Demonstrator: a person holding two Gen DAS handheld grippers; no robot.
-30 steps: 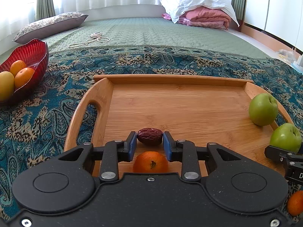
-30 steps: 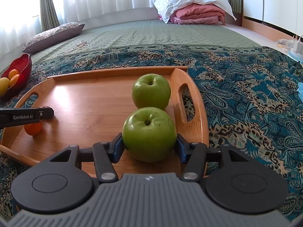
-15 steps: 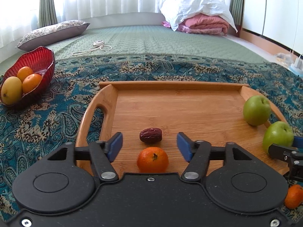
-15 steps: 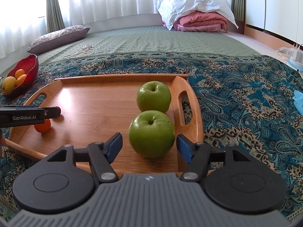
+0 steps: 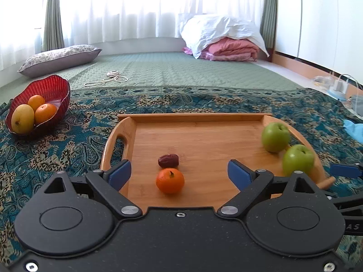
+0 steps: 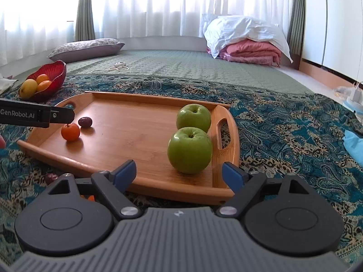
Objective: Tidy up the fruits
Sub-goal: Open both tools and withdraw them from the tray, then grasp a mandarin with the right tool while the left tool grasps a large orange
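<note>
You've just let go both sides & pulled back: left gripper [image 5: 179, 173] jaws opening off the date [image 5: 168, 160], right gripper [image 6: 179, 173] opening off the near apple [image 6: 189, 150], both resting on tray [image 5: 199, 116] at 12 o'clock, so grab more next.

Both wrist views were bright and sharp, lit by strong daylight through the sheer white curtains [image 5: 140, 11] at the back, which were overexposed to near white. Soft, short shadows fell toward the camera beneath the tangerine [image 5: 170, 180] and the near green apple [image 6: 189, 150]. Fisheye distortion bowed the wooden tray [image 6: 136, 136] and darkened the frame corners. No motion blur was observed.
</note>
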